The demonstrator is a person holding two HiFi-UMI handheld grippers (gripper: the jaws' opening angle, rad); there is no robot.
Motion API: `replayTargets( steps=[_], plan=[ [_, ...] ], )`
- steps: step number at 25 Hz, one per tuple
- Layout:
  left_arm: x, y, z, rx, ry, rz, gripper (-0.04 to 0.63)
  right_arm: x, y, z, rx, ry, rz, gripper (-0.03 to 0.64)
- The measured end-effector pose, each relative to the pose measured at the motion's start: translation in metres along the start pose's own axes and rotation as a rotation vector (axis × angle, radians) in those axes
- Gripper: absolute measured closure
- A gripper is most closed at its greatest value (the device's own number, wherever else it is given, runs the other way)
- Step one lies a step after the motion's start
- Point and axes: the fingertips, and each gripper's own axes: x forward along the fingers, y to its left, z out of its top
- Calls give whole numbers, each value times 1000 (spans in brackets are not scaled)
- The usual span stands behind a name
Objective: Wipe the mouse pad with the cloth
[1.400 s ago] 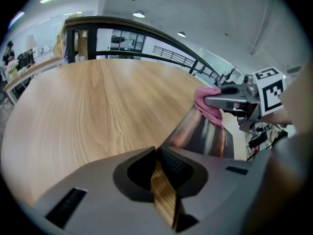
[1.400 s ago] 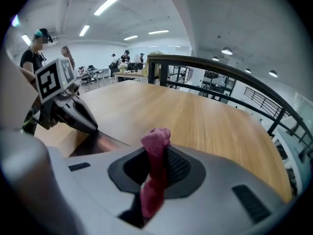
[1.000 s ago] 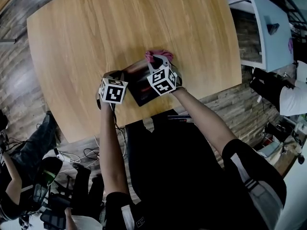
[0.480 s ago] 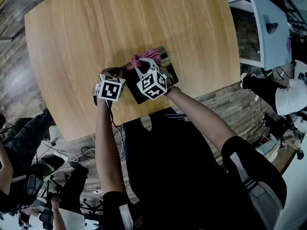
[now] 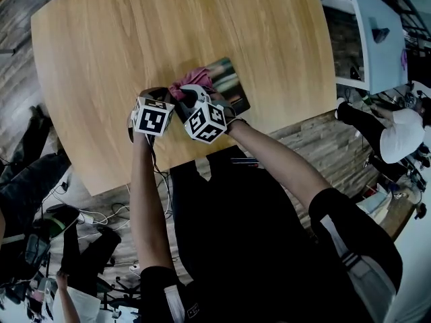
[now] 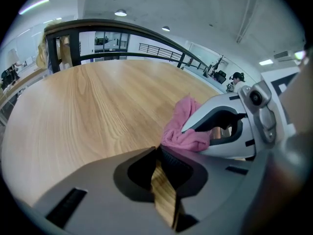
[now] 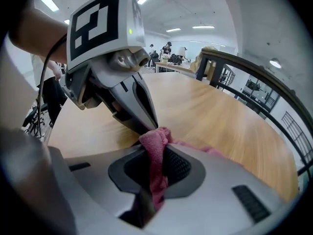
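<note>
A dark mouse pad (image 5: 229,86) lies on the wooden table (image 5: 135,32), near its front edge. My right gripper (image 5: 186,94) is shut on a pink cloth (image 5: 192,79) that rests on the pad's left part. In the right gripper view the cloth (image 7: 155,140) is bunched between the jaws of the right gripper (image 7: 155,155). My left gripper (image 5: 160,95) stands at the pad's left corner with its jaws shut, and I see nothing between them (image 6: 157,151). The two grippers almost touch; the cloth (image 6: 183,129) lies just past the left jaws' tip.
The table's front edge (image 5: 145,173) runs just below the grippers. A white cabinet (image 5: 377,39) stands off the table to the right, and a person (image 5: 397,136) sits beside it. Cables and seated people's legs (image 5: 40,173) are on the floor at the left.
My right gripper has dragged the pink cloth leftward across the pad toward the left gripper, which uncovered the pad's right part. The left gripper has stayed at the pad's left corner.
</note>
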Motion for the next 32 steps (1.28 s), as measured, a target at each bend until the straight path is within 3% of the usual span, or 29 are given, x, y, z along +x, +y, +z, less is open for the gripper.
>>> replayTargets(
  steps=[21, 32],
  plan=[
    [-3, 1, 2, -24, -50, -10, 546, -20, 48, -14, -16, -29, 51, 551],
    [-2, 1, 1, 6, -53, -9, 546, -43, 85, -39, 17, -19, 101, 552]
  ],
)
